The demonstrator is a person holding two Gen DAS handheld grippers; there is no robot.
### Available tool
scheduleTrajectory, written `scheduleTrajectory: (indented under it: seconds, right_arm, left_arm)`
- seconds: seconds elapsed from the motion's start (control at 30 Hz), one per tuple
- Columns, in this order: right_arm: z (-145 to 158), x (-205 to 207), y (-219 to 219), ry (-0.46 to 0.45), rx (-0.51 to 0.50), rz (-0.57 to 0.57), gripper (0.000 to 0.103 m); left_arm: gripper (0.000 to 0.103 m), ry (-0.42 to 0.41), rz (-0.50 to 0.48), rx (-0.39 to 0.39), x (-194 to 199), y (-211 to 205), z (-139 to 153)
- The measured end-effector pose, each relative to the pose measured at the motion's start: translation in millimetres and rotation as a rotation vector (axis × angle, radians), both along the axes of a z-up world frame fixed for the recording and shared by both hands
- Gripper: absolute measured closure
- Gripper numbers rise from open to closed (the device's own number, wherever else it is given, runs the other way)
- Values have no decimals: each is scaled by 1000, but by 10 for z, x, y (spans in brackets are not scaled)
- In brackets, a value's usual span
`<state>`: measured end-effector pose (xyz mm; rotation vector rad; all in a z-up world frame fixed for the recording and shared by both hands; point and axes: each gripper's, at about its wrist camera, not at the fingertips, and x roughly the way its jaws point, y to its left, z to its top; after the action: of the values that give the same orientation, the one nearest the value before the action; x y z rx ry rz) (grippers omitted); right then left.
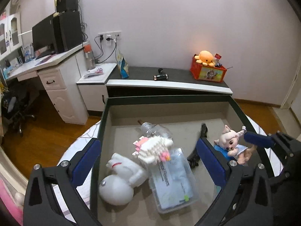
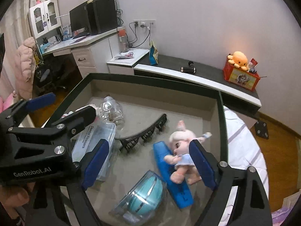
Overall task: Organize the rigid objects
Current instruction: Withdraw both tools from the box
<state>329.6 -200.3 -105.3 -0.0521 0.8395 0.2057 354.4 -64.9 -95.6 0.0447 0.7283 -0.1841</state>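
Note:
A dark-rimmed beige box point(image 1: 169, 109) point(image 2: 150, 92) holds the objects. In the left wrist view lie a white figure point(image 1: 120, 180), a white and pink brick toy point(image 1: 154, 148), a clear flosser case point(image 1: 173, 180), a clear bottle point(image 1: 154, 130), a black comb point(image 1: 197, 150) and a doll point(image 1: 231, 143). My left gripper point(image 1: 148, 162) is open above the brick toy and case. In the right wrist view my right gripper point(image 2: 150, 165) is open over the doll point(image 2: 180, 150), a blue flat piece point(image 2: 173, 179) and a teal case point(image 2: 144, 194). The comb point(image 2: 144, 131) lies beside them.
A low dark-topped cabinet point(image 1: 169, 75) stands behind the box, with a red crate and orange octopus plush point(image 1: 206, 58), a black cylinder point(image 1: 160, 76) and a snack bag point(image 1: 123, 66). A white desk with a monitor point(image 1: 54, 32) stands left. Wood floor surrounds.

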Motion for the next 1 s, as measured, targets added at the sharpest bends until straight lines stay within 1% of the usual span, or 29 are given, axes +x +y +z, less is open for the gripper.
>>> scheduleTrajectory:
  seconds: [0.2, 0.23, 0.27, 0.3, 0.47, 0.63, 0.83, 1.0]
  right_arm:
    - [198, -253, -84, -45, 26, -49, 13]
    - [227, -298, -108, -52, 29, -55, 10]
    - [264, -360, -133, -61, 34, -63, 3]
    - [295, -423, -156, -66, 38, -74, 0]
    - [498, -817, -254, -107, 93, -110, 0]
    - [740, -1271, -354, -170, 132, -152, 0]
    - [978, -1832, -463, -243, 172, -195, 0]
    - [1141, -2263, -477, -299, 183, -213, 0]
  left_arm:
    - [0, -58, 27, -26, -357, 148, 199]
    - [0, -74, 31, -31, -453, 182, 256]
    - [0, -87, 33, -39, -538, 201, 300]
    - [0, -95, 34, -43, -591, 219, 331]
    - [0, -160, 38, -49, -1102, 274, 580]
    - [0, -224, 44, -15, -1616, 278, 803]
    - [0, -264, 53, 5, -2124, 296, 1019]
    - [0, -282, 75, 10, -2493, 324, 1110]
